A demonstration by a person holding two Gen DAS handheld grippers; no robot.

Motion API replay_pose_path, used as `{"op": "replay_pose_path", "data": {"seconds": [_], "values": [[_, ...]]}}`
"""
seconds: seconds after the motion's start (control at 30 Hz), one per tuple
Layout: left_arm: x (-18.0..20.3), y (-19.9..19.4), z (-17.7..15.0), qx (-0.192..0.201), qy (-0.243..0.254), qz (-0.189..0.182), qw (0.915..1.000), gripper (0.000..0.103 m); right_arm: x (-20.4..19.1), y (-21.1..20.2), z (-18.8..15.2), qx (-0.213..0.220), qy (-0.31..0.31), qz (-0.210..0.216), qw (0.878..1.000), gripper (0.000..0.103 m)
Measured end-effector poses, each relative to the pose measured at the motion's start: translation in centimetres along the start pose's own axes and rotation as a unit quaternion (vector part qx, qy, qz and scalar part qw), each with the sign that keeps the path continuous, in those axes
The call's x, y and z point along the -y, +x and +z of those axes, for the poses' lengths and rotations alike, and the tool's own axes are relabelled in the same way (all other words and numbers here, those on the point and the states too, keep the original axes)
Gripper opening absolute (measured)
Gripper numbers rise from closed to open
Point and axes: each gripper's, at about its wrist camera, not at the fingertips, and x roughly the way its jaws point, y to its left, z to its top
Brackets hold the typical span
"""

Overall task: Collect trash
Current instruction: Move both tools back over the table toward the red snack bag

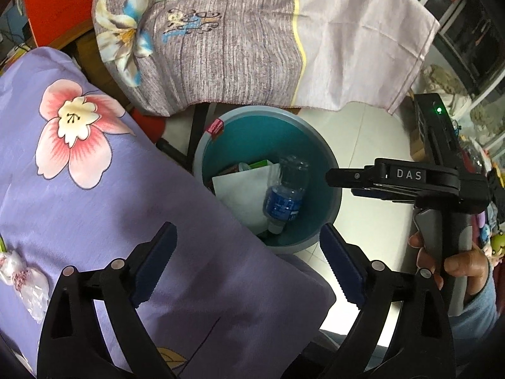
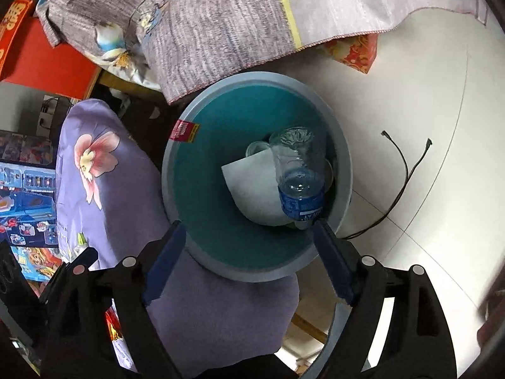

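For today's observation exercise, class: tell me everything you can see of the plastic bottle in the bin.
The plastic bottle is clear and crumpled-looking, with a blue printed label around its lower half. It lies tilted inside the teal bin, neck end pointing down; whether it is capped cannot be told. It rests against a white sheet of paper beside it. Neither gripper touches it.

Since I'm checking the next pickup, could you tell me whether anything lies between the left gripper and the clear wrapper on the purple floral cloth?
Nothing visible does. The left gripper is open, and the clear wrapper lies exposed on the purple floral cloth, off to its left.
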Motion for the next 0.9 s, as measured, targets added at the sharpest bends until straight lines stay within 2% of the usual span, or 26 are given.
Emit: {"op": "replay_pose_path", "data": {"seconds": [0.4,0.7,0.9], "values": [[-2.7,-3.9,-3.8,0.026,-0.032,0.012,0.9991,0.094,-5.0,-1.1,-2.6,0.005,-0.046,0.003,0.999,0.079],[-8.1,-9.0,-9.5,0.06,-0.083,0.036,0.9941,0.097,-12.5,-0.3,-7.0,-0.009,-0.119,0.01,0.993,0.079],[-12.3,-12.3,-14.0,0.079,-0.13,0.057,0.9867,0.097,-18.2,0.9,-10.4,-0.027,-0.172,0.011,0.985,0.08]]}}
